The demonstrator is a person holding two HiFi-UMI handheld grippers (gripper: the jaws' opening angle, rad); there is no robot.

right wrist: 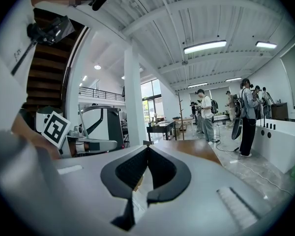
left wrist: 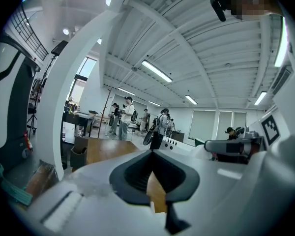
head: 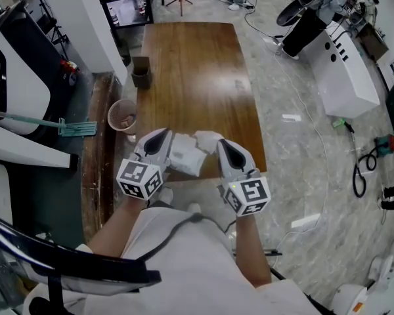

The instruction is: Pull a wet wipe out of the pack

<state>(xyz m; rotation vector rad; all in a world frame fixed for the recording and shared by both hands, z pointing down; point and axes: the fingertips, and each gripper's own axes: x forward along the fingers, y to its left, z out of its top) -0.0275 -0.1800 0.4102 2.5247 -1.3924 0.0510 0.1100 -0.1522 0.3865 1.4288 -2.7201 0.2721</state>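
In the head view, a white wet wipe pack (head: 184,155) hangs between my two grippers over the near edge of the brown table (head: 190,77). My left gripper (head: 166,134) is shut, its jaws against the pack's left side and apparently pinching its edge. In the left gripper view the left gripper's (left wrist: 151,152) tips meet, with a sliver of white (left wrist: 152,207) in the slit behind them. A crumpled white wipe (head: 207,140) rises from the pack's right end, at the tip of my right gripper (head: 218,143). The right gripper view shows that gripper (right wrist: 147,147) shut, with white material (right wrist: 137,200) caught in it.
A dark bin (head: 142,71) stands at the table's left edge, with a pink bucket (head: 123,115) on the floor below it. A green-headed mop (head: 69,127) lies at the left. A white console (head: 341,71) and cables (head: 364,169) occupy the floor at the right. People stand far off.
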